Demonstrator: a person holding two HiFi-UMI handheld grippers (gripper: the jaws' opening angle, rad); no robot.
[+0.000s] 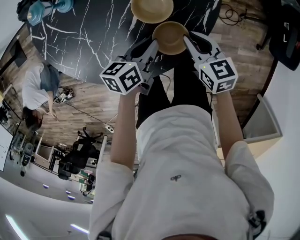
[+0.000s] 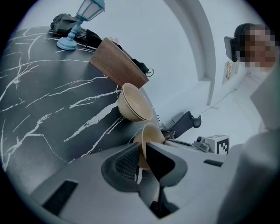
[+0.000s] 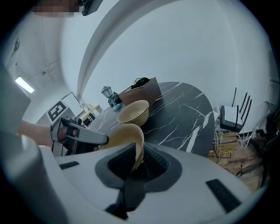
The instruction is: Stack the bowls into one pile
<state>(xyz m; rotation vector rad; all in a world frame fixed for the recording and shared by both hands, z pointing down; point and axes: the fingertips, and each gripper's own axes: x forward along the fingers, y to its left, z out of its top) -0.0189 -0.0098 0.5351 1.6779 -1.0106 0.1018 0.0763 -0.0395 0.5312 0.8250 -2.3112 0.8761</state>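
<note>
Two bowls: near bowl, far bowl. Two tongs: left tongs, right tongs. One lamp. One table.

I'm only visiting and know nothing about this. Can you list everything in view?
round bowls: two, tan; near bowl between the grippers, far bowl behind it on the table.
marble-patterned table: one, black with white veins, in front of the person.
lantern-shaped lamp: one, pale blue, table's far side.
flat-sided object: one, brown, beside the lamp.
router with antennas: one, white, on the floor.
hand-held grippers: two, grey; left hand-held gripper and right hand-held gripper each clamp the near bowl's rim.
</note>
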